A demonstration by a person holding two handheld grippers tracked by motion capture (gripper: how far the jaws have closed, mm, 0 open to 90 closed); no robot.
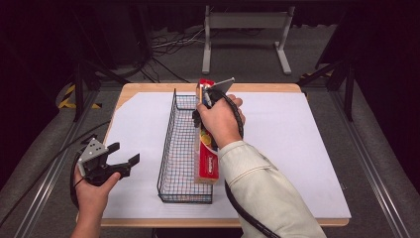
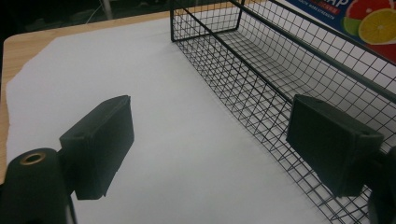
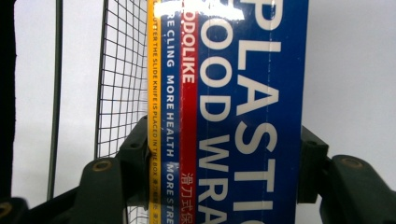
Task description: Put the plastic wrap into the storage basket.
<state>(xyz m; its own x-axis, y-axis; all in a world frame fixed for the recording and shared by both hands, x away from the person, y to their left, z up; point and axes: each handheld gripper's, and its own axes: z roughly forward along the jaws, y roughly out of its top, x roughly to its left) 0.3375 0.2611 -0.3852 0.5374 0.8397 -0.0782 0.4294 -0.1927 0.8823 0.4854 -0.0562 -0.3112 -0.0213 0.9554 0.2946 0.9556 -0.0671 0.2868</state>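
My right gripper (image 1: 207, 99) is clamped across the wrap box (image 1: 208, 148); in the right gripper view both jaws press its long sides, the box (image 3: 229, 116) running straight away between them. On the high view the box lies along the basket's (image 1: 168, 139) right rim, stretching from 12 o'clock down to 6 o'clock, its near end at the basket's near right corner. I cannot tell whether it rests on the rim or just beside it.

My left gripper (image 1: 125, 158) hovers at 8 o'clock over the white sheet (image 1: 297, 148), jaws spread wide with nothing between them. In the left gripper view the basket's (image 2: 261, 74) left wall sits just beside the right jaw, apart from it. Bare sheet lies at 3 o'clock, right of the box, up to the table (image 1: 148, 88) edge.
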